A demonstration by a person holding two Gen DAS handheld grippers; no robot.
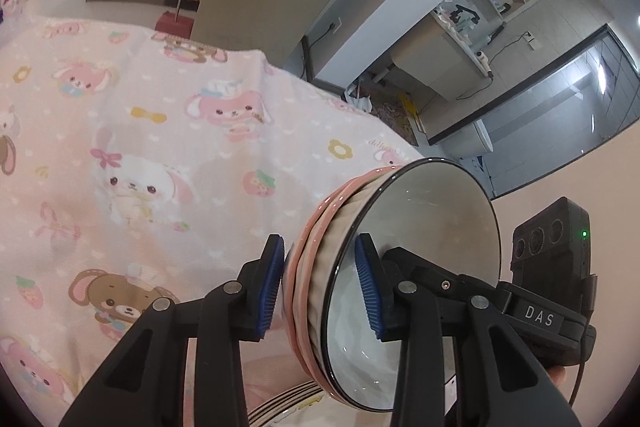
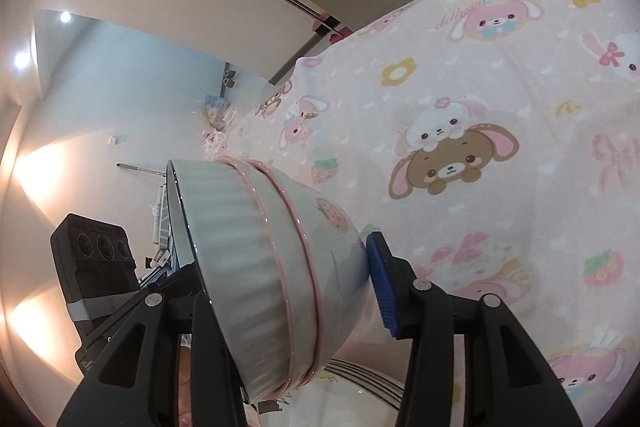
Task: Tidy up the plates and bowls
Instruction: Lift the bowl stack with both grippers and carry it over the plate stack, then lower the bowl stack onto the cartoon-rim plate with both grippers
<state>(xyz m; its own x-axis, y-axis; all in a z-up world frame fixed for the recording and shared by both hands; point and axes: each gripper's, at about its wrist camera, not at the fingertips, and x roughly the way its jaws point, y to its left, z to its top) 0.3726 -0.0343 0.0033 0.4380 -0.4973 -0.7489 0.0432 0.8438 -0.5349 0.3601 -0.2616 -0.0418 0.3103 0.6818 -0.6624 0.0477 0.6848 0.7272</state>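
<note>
"DAS" reads on the label (image 1: 539, 319) beside the left gripper (image 1: 320, 291), which clamps a tilted stack of nested bowls (image 1: 384, 279), nothing in the top one, while the right gripper (image 2: 288, 291) grips them too, above a plate (image 2: 360, 391) on the pink bunny-print cloth (image 1: 140, 147).

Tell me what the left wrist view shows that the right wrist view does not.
Only the left view shows the inside of the top bowl and one blue finger reaching into it. Only the right view shows the strawberry on the bowl wall. Both show the nested bowls held tilted on their side above a plate, over the pink cloth, with both grippers gripping the stack and the other gripper's camera box behind.
</note>
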